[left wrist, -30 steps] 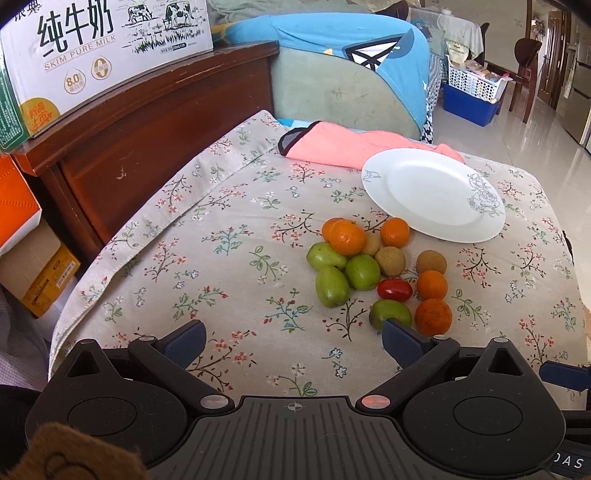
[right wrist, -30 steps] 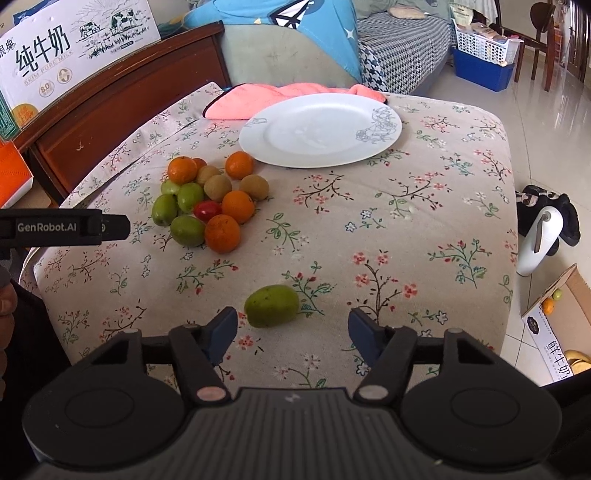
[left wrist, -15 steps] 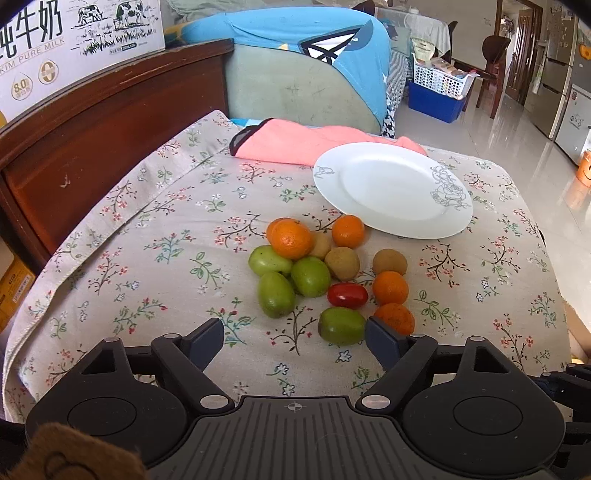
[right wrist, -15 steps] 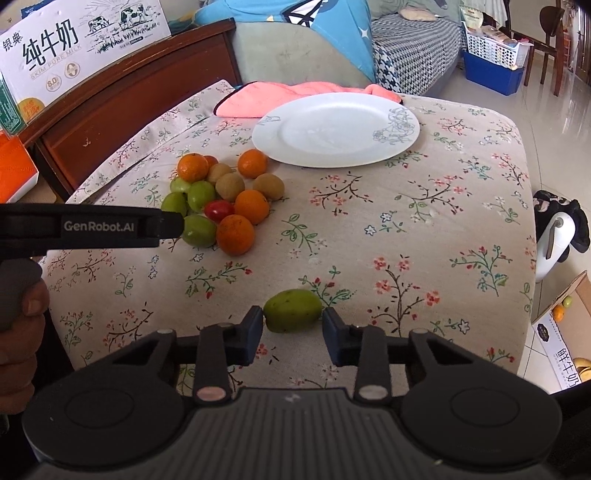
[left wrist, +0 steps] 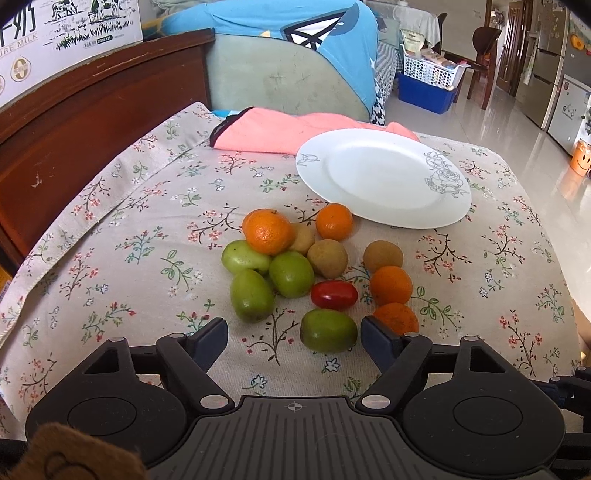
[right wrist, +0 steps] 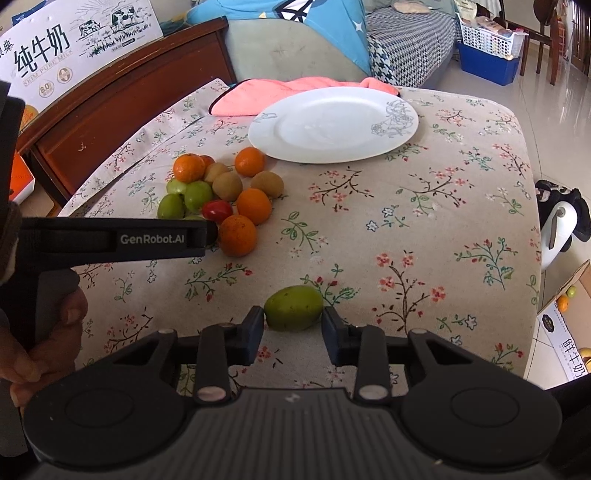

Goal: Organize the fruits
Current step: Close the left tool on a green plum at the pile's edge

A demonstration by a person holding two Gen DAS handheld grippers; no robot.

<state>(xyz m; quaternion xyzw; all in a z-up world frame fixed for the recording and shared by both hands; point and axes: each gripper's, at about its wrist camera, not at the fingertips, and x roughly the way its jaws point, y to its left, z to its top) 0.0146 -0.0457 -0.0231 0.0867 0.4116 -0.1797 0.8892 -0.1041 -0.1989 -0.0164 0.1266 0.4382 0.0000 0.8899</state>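
At the bottom centre of the right wrist view, the right claw (right wrist: 293, 328) is seen closed on a green fruit (right wrist: 293, 307), both pads pressed to its sides; the fruit's underside is hidden, so whether it is lifted off the flowered cloth (right wrist: 424, 229) cannot be told. At the left edge of that view a hand (right wrist: 44, 339), cut off by the frame, is wrapped around the handle of the left claw, whose black arm crosses in front of the fruit pile and hides part of it.

In the left wrist view, the left claw (left wrist: 293, 338) is shown low in the frame with its jaws closing; another green fruit (left wrist: 328, 330) lies between them, nearer the right finger (left wrist: 380, 341), and neither pad is seen touching it. An orange (left wrist: 397, 318) is partly hidden behind that finger.

Just above, near the frame centre, the remaining fruits are clustered on the worktop: a red tomato (left wrist: 334, 294), green fruits, brown ones and oranges, one brown fruit largely covered by its neighbours. Farther up and to the right, a white plate (left wrist: 384, 177) is set, its far rim overlapping a pink cloth (left wrist: 266, 133). At the upper left a milk carton (left wrist: 55, 33) is cut off by the frame edge.
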